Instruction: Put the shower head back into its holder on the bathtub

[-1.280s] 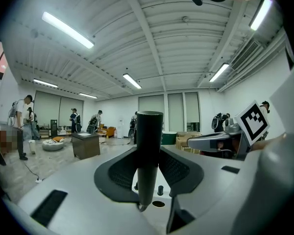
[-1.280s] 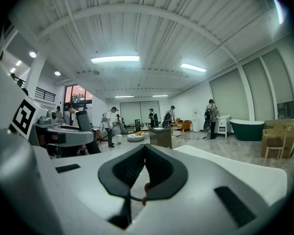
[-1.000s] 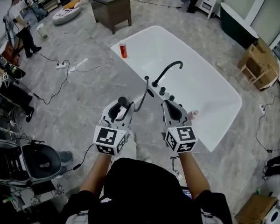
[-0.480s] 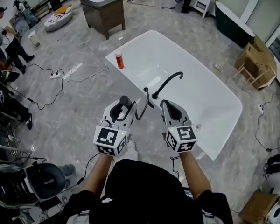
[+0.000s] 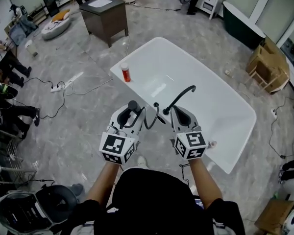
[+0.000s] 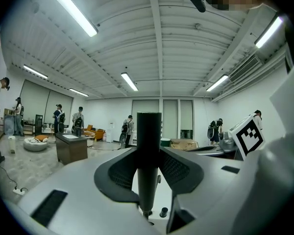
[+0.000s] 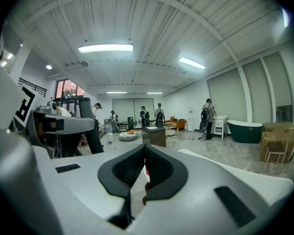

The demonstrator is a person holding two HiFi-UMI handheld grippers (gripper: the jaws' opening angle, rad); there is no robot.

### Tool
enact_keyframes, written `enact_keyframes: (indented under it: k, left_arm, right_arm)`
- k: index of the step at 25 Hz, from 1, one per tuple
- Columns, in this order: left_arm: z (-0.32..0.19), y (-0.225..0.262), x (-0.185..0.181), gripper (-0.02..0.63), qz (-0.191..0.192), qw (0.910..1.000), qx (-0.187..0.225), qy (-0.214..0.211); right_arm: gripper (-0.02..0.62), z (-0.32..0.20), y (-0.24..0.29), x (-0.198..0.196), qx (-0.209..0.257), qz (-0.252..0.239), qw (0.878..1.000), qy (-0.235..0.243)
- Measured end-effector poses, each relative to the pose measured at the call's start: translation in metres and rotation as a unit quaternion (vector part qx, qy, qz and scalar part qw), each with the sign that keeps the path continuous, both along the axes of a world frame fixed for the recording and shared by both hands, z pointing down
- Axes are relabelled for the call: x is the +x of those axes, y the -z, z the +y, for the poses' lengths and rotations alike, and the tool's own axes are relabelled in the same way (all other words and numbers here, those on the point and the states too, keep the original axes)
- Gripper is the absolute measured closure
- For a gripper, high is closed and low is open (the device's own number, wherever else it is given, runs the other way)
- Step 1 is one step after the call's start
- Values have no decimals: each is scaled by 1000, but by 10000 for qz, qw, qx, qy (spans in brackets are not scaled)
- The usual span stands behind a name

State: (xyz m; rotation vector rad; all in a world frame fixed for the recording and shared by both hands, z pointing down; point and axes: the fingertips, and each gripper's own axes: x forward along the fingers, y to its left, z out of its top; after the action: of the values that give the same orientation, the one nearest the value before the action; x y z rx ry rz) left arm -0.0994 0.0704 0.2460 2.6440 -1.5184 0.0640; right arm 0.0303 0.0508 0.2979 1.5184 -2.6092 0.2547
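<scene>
A white bathtub (image 5: 220, 106) lies ahead, a black curved spout (image 5: 182, 93) rising from its near rim. My left gripper (image 5: 129, 109) is shut on the black shower head (image 5: 133, 105), held upright, and its hose (image 5: 152, 117) loops toward the rim. In the left gripper view the dark handle (image 6: 148, 141) stands clamped between the pads, with small black fittings (image 6: 162, 212) below it. My right gripper (image 5: 178, 109) hovers over the rim beside the spout's base. Seen in the right gripper view, that gripper (image 7: 145, 150) is shut with nothing in it. I cannot make out the holder.
A red bottle (image 5: 126, 73) stands on the tub's far left rim. A dark cabinet (image 5: 104, 14) sits beyond it. Cables and a power strip (image 5: 56, 87) trail on the floor at left, where people stand. Wooden crates (image 5: 269, 65) are at right.
Both grippers have moved forward together toward the tub's rim and spout. The left keeps its grip on the shower head; the right stays shut.
</scene>
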Motion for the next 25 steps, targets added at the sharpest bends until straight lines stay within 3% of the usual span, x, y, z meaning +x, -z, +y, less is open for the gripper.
enact_keyframes:
  k: [13, 25]
  left_arm:
    - [-76, -7, -46, 459, 81, 9996, 43, -252]
    - [-119, -24, -21, 459, 123, 9989, -162, -421]
  right_arm:
    - [574, -66, -19, -42, -82, 97, 9995, -304]
    - [574, -100, -41, -24, -327, 157, 9985, -402]
